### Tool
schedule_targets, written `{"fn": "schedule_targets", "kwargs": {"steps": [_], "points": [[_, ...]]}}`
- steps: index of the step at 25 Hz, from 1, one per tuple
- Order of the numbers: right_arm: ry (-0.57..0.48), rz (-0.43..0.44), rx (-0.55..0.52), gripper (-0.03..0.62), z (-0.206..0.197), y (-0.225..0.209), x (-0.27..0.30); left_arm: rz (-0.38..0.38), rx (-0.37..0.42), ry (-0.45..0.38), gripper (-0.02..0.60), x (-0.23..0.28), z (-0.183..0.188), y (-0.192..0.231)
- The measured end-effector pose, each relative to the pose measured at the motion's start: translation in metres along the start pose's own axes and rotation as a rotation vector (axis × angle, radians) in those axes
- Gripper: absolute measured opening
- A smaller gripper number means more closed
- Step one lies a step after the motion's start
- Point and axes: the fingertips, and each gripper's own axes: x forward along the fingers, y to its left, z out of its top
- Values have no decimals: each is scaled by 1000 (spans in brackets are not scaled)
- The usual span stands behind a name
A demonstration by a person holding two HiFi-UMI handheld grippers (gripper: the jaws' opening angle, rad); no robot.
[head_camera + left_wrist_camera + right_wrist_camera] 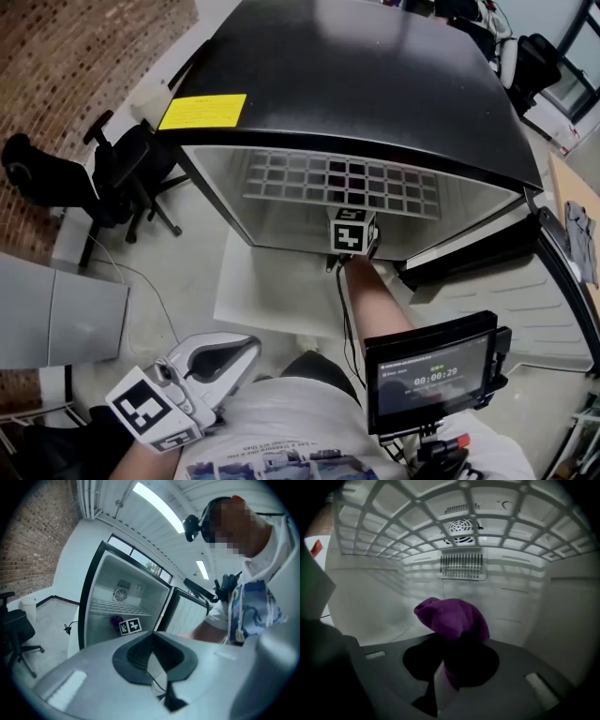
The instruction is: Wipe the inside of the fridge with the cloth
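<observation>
Our right tool [449, 665] pinches a crumpled purple cloth [452, 618] inside the black, white-lined fridge [375, 84]; it looks soft, light, best held by its bunched middle. Our left tool [154, 660] sits closed, empty.

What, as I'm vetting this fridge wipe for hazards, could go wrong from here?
1. The right tool pinches only a lower fold of the purple cloth. The bunched rest could pull free on a firm wipe.
2. The wire shelf hangs close above that tool, so lifting the tool may knock the shelf.
3. The slotted vent behind the cloth could snag it.
</observation>
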Motion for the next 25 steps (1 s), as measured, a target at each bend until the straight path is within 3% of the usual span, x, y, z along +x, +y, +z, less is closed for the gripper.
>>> {"fn": "schedule_targets", "kwargs": {"steps": [15,19,25], "points": [[-63,333,-2,72,24,135,10,115,-27,-27,9,-36,-14,2],[-112,321,-14,74,40,133,-9,116,-32,-31,9,-43,-15,0],[-125,193,-53,74,31,77,-28,95,-24,-31,9,-42,-18,-1]]}}
